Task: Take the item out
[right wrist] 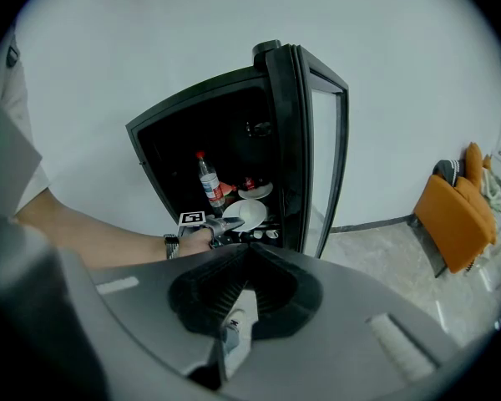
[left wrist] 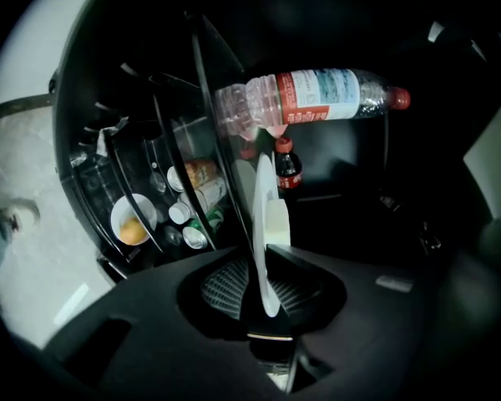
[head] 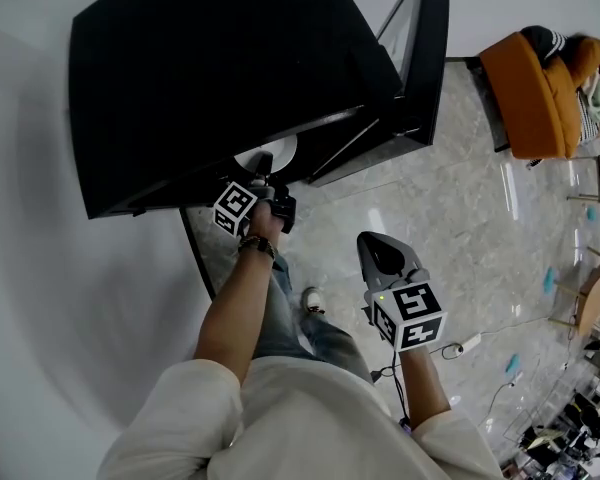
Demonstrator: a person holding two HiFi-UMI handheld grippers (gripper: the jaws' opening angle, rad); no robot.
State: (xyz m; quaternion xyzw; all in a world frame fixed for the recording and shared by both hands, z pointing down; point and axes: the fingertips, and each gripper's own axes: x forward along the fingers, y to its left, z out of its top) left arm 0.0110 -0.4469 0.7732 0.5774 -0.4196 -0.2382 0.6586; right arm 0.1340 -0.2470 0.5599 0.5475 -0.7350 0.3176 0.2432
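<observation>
A white plate stands edge-on between the pads of my left gripper, which is shut on its rim. This is inside a black cabinet. From the head view the plate shows just under the cabinet's top, with the left gripper reaching in. The right gripper view shows the same plate held on a lower shelf. My right gripper hangs over the floor, away from the cabinet, jaws together and empty.
A water bottle and a small cola bottle stand behind the plate. Cans and a bowl holding something orange show at the left. The glass door stands open. An orange armchair sits further right.
</observation>
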